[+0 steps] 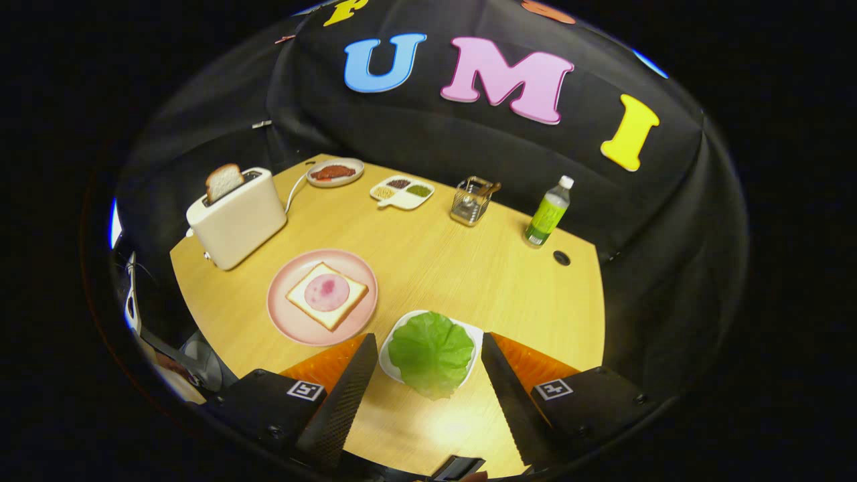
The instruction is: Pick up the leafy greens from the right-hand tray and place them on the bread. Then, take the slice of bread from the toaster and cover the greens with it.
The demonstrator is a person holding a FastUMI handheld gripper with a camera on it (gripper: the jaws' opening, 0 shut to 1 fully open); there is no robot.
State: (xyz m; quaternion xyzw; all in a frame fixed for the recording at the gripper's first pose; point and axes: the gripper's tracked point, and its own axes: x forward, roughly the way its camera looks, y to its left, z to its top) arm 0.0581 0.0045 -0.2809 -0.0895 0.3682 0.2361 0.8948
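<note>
Claw (428, 385) spread apart, greens (432, 353) on tray (396, 335) between its fingers; bread (327, 295) on plate (288, 314) ahead, toaster (238, 221) beyond

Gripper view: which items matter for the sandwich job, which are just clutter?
Job:
leafy greens on white tray, between the open hand-held gripper fingers
bread on pink plate
toaster with bread slice

Clutter:
green bottle
wire basket
divided dish
small plate

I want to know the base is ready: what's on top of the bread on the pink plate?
A round pink slice of meat lies on the bread on the pink plate. No greens yet. The gripper is open.
</note>
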